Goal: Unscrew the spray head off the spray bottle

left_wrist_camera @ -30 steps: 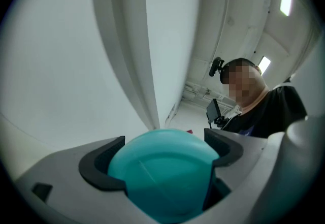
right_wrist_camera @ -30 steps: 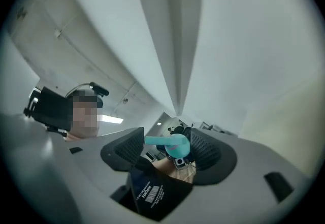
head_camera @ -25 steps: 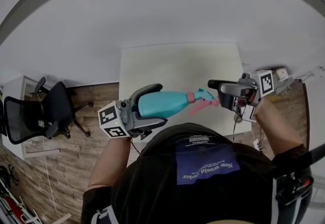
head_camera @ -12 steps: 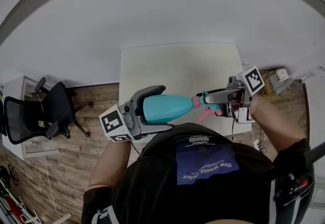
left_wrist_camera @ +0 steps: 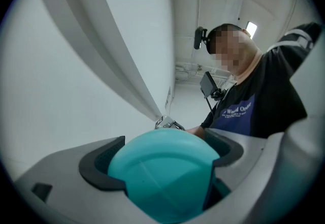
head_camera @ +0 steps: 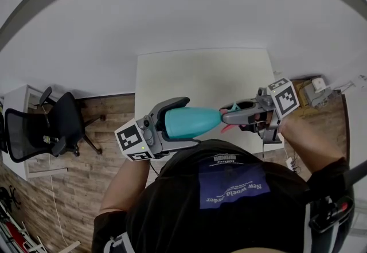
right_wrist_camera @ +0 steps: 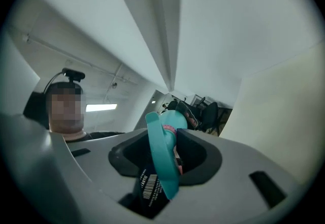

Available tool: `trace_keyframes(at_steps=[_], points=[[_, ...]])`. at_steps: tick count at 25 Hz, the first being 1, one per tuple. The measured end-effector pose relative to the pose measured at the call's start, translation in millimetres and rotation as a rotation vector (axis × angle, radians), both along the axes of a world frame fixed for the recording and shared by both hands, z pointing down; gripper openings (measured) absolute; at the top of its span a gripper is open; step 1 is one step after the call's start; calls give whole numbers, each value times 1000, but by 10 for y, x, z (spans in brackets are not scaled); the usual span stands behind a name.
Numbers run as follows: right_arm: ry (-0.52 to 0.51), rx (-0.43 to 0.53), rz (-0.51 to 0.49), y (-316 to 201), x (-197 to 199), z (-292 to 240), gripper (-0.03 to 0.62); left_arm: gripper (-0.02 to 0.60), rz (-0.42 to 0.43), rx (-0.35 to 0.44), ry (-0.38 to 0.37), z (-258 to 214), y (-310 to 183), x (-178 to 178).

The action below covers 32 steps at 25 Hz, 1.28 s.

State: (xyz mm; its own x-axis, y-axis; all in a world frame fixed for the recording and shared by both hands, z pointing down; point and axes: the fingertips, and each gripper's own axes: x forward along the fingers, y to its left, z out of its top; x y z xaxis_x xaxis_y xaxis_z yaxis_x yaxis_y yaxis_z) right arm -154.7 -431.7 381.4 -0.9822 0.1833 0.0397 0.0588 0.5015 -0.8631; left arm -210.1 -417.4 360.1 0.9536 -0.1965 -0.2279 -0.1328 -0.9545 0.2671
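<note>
Above the near edge of the pale table, the left gripper clamps the level teal spray bottle, and at right the right gripper, its jaws just closing, pinches the spray head.

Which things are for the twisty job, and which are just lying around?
For the job: spray bottle in the left gripper; spray head between the jaws of the right gripper, which have just been closing.
Lying about: office chair, table.
</note>
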Motion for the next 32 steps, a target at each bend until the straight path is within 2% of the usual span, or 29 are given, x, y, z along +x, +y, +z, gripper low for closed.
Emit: trace_keyframes(at_steps=[7,14,21,26,32], points=[[74,507,-49,128,16,-111,130,497,95,-334,191,105,-70,3],[126,893,-167,341,41,-161,130,497,196,-562,292,186,-43,51],[230,1234,-293,426,66,-124,130,497,262,-739,369,239,-69,59],[228,1504,-343,450,40,-114,130,497,331,-865,408,363,-86,89],[270,1689,-405,457,72,-21,130,497,355,-962,426,445,-110,127]])
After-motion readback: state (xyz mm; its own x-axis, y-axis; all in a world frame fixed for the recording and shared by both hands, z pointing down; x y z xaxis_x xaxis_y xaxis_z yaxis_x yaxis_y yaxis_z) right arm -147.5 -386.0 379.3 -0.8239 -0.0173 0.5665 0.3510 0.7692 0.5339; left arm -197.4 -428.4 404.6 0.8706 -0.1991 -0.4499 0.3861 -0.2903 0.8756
